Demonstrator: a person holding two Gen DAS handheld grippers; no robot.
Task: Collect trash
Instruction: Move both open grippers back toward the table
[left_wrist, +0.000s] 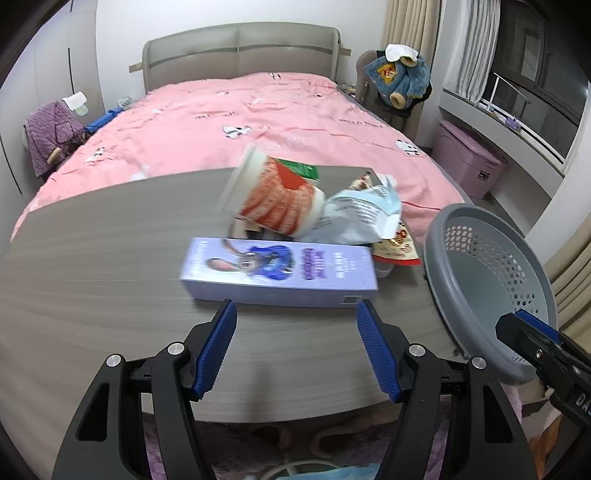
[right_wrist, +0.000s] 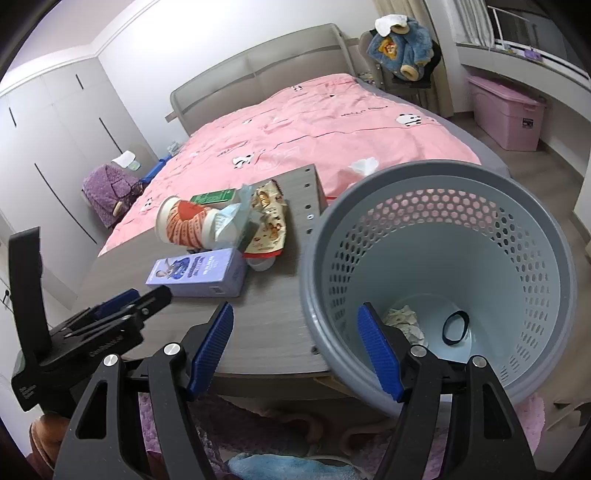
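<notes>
One purple box (left_wrist: 279, 271) lying flat, long axis crosswise, on table (left_wrist: 110, 295)

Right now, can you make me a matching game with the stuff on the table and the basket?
Things:
1. purple box
2. paper cup
3. grey basket
4. green card

Places or states:
A. tipped over on its side
B. nearest the left gripper
C. holds a black loop
D. at the table's far edge, behind the cup

Pairs: 1-B, 2-A, 3-C, 4-D
</notes>
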